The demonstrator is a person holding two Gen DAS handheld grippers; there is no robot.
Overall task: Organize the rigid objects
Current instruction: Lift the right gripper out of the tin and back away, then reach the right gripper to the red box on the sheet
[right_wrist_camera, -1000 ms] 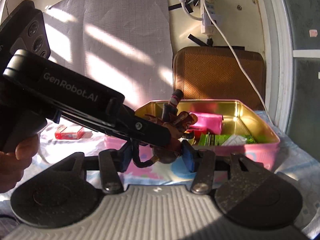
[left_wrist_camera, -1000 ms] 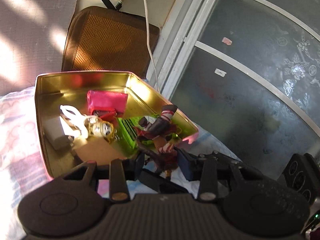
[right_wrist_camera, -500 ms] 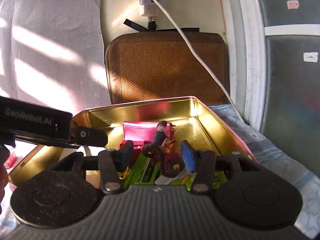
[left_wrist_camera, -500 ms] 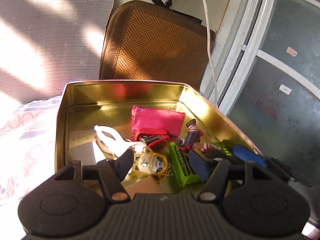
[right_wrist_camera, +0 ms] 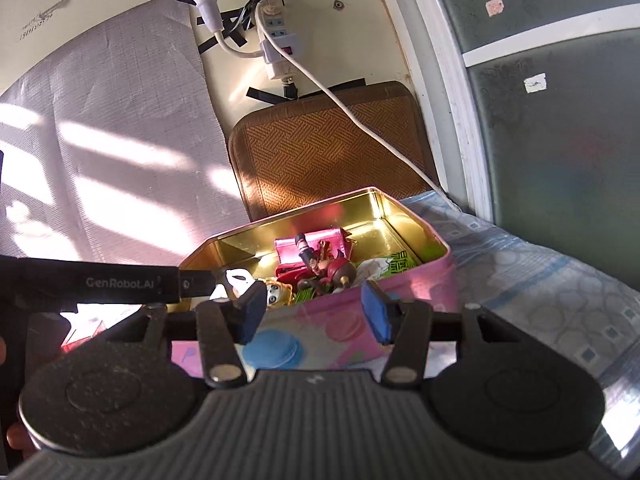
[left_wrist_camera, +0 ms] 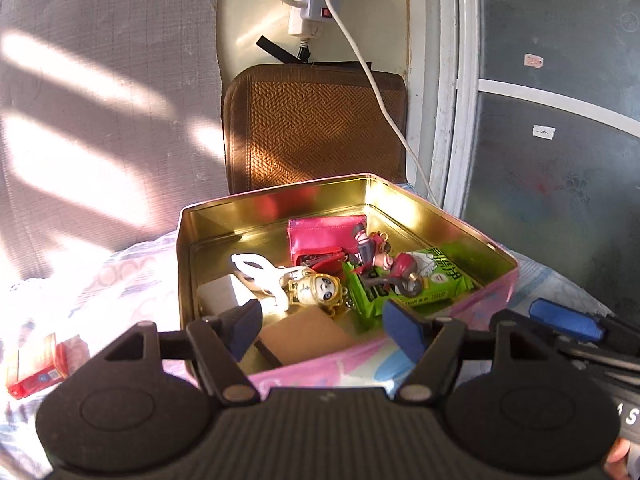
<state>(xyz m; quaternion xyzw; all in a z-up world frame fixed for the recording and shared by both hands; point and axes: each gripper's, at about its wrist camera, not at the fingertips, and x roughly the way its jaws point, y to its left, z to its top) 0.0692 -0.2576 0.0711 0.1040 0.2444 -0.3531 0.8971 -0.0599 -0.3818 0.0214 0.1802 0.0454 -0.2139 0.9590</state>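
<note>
Pink tin, gold inside, sits on a patterned bedsheet. In it: red figurine lying atop a green packet, pink pouch behind, gold panda keychain with white bunny charm to its left, brown card at the near wall.

Left gripper hovers at the tin's near rim, fingers wide, holding nothing. Right gripper is just outside the near wall, fingers wide, likewise empty.

One piece not yet in: small red box on the sheet, left of the tin and well apart from it. It lies far to the left of the left fingers, long axis running roughly left-right, slightly tilted. Left hand is the nearer; likely next pick, needing a swing leftward and down.
</note>
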